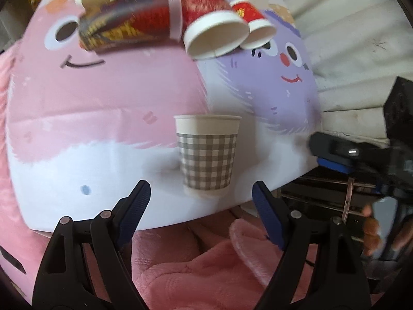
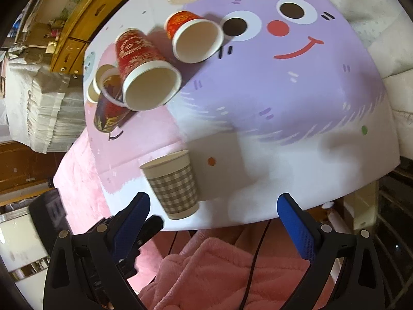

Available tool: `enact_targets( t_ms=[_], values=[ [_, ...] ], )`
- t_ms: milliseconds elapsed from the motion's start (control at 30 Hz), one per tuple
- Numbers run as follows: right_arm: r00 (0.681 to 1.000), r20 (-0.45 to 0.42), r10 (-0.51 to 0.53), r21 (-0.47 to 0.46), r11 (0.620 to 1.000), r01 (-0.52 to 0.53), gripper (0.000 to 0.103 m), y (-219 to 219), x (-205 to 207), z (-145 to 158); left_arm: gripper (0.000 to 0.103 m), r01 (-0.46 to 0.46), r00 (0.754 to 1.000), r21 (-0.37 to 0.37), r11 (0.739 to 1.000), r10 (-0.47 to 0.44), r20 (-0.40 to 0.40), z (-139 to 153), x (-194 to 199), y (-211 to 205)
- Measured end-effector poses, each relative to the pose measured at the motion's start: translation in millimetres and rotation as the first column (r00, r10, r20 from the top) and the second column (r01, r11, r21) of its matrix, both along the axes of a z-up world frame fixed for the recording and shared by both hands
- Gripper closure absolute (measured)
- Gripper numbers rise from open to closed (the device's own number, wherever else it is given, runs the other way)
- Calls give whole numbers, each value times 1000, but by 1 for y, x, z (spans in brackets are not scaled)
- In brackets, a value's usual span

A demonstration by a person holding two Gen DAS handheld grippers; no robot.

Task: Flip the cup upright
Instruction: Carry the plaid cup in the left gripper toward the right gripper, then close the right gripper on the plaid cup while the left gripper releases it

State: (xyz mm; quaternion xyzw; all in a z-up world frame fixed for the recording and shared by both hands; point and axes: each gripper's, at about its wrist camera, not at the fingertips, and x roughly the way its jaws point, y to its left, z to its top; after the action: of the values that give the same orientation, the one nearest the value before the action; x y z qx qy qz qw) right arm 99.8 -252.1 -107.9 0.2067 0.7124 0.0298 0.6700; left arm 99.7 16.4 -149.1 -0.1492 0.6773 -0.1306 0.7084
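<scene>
A grey-and-white checked paper cup (image 1: 208, 155) stands upright, mouth up, near the front edge of the cartoon-printed table (image 1: 103, 134). It also shows in the right wrist view (image 2: 172, 184). My left gripper (image 1: 201, 199) is open and empty, just short of the cup, with one finger on each side. My right gripper (image 2: 213, 208) is open and empty, with the cup close to its left finger (image 2: 134, 219). The right gripper also shows at the right edge of the left wrist view (image 1: 335, 152).
Several cups lie on their sides at the back of the table: a large red cup (image 2: 144, 75), a small red cup (image 2: 193, 36), a dark patterned cup (image 2: 108, 111) and brown cups (image 2: 99, 82). Pink fleece (image 1: 201, 263) lies below the table's front edge. A wooden cabinet (image 2: 85, 18) stands behind.
</scene>
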Motion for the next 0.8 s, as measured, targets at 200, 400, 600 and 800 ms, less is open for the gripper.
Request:
enact_targets(
  t_ms=[200, 400, 600, 800],
  values=[
    [992, 120, 30, -69, 997, -22, 3, 33, -18, 5, 24, -21, 995, 49, 999, 17, 94, 26, -8, 38],
    [967, 242, 77, -117, 992, -50, 3, 71, -33, 4, 24, -62, 987, 53, 997, 53, 151, 34, -10, 81],
    [966, 242, 94, -155, 986, -57, 3, 100, -31, -27, 24, -82, 989, 162, 983, 60, 136, 22, -5, 107],
    [979, 199, 47, -157, 987, -15, 6, 109, -23, -61, 24, -38, 993, 193, 980, 16, 113, 12, -7, 119]
  ],
)
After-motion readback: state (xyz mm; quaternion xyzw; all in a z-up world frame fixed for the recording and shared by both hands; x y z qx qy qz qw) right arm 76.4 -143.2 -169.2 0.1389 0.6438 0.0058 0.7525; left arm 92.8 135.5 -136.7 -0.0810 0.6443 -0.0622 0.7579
